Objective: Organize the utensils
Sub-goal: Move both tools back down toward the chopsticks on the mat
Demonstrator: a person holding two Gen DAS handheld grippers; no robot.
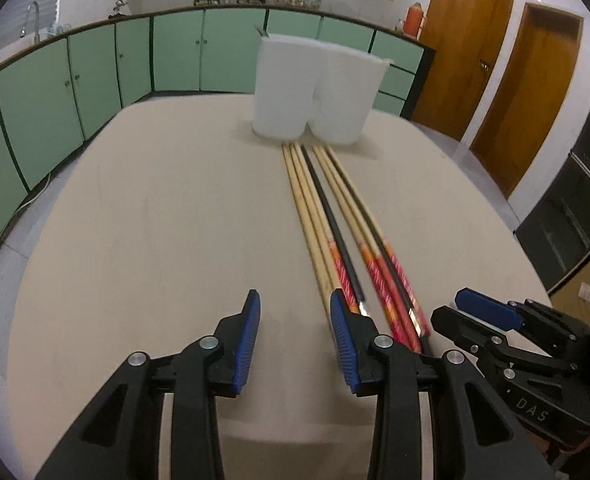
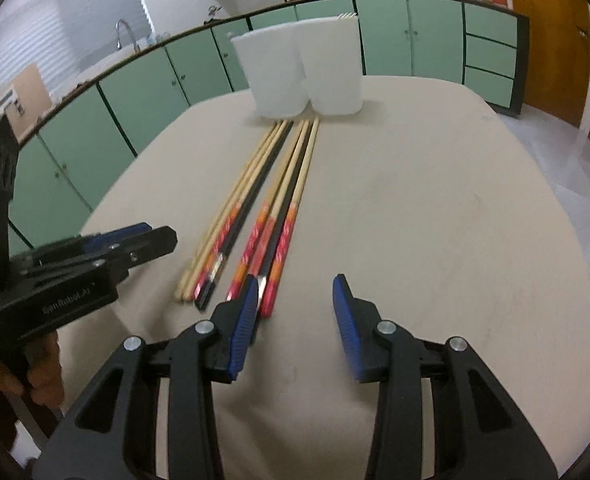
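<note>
Several chopsticks, some bamboo with red and orange handles and some black, lie side by side on the beige table, pointing at two white holders at the far end. They also show in the right wrist view, as do the holders. My left gripper is open and empty, just left of the handle ends. My right gripper is open and empty, just right of the handle ends. Each gripper shows at the edge of the other's view.
Green cabinets with a sink tap, pots and an orange flask run behind the table. Wooden doors stand at the right. A cardboard box sits at the left.
</note>
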